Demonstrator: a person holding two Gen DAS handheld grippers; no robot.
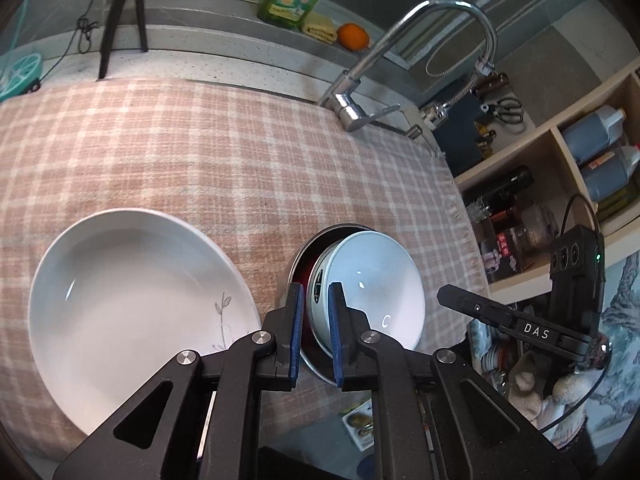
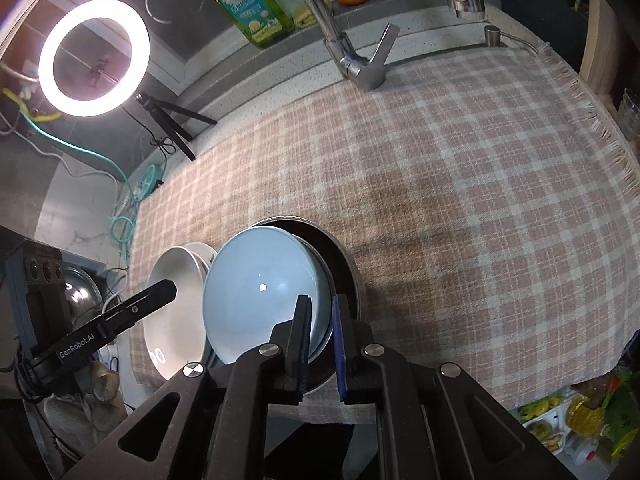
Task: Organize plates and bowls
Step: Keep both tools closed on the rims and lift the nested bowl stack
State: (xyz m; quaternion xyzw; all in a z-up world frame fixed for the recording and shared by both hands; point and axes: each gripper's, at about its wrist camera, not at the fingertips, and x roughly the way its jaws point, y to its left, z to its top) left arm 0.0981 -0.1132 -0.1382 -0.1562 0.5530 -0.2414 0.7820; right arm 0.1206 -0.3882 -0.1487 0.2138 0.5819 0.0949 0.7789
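Both grippers pinch opposite rim sides of a tilted pale blue bowl over a metal bowl.

Checked cloth (image 1: 200,152) covers the counter. Near its front-left edge: white deep plate (image 1: 132,300) with leaf print, flat. Just right of it, left gripper (image 1: 314,320), jaws narrowed on pale blue bowl (image 1: 376,284) rim, probably gripping. Blue bowl leans inside steel bowl (image 2: 344,264) with dark interior, at the front edge. Right gripper (image 2: 322,332) jaws clamp the bowl's other side.
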